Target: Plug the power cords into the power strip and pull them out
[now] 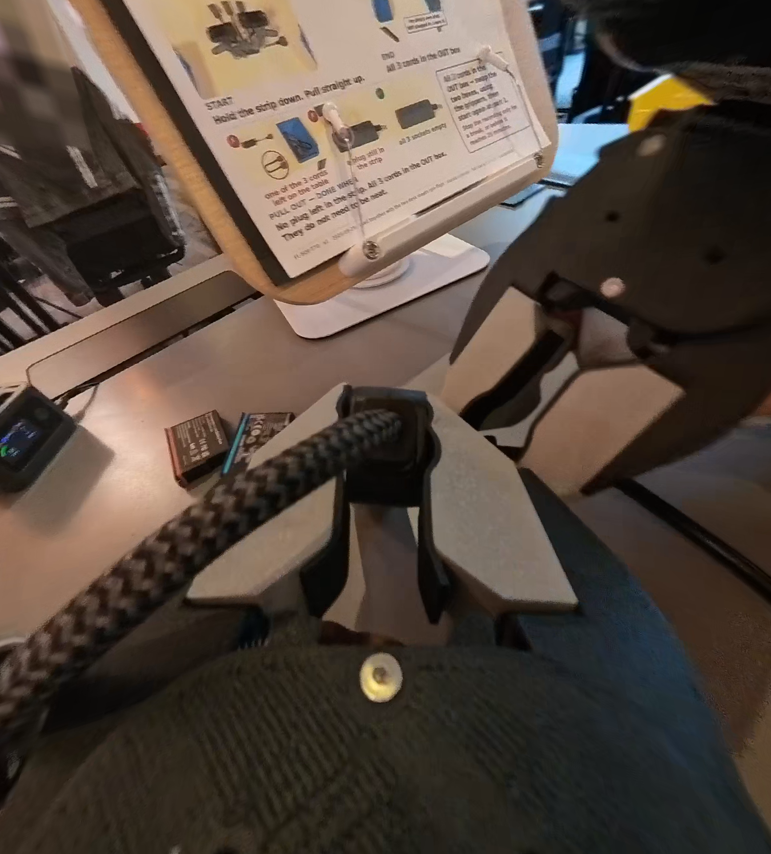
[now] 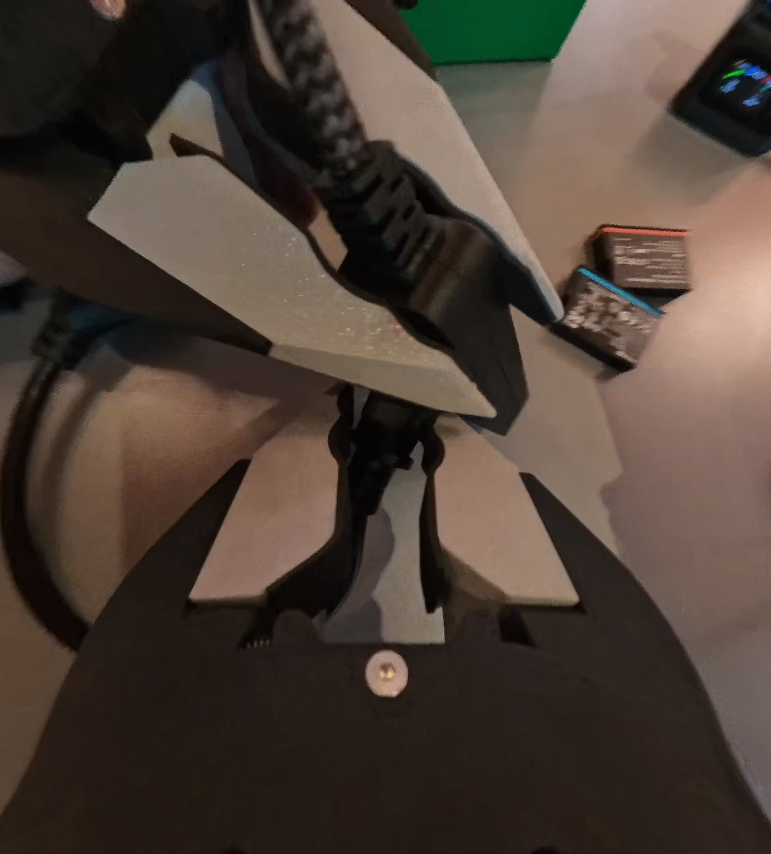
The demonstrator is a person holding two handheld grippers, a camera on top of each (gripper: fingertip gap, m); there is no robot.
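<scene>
Left gripper [image 1: 386,443] clenched on black plug [image 1: 381,455] at centre of left wrist view; braided cord [image 1: 180,531] trailing to lower left of frame. Right gripper [image 2: 386,443] closed on a dark connector [image 2: 374,466] at centre of right wrist view, its identity blurred; smooth black cable [image 2: 18,462] looping at left edge. Both grippers held close together above grey table [image 1: 120,531]. No power strip visible in either view; neither plug seated in any socket. Progress judged undetermined: either insertion not yet made or cords already pulled; placement of cords remaining. Instruction board [image 1: 328,138] at upper centre; two battery packs [image 1: 199,446] and small screen device [image 1: 14,443] at mid-left, untouched.
</scene>
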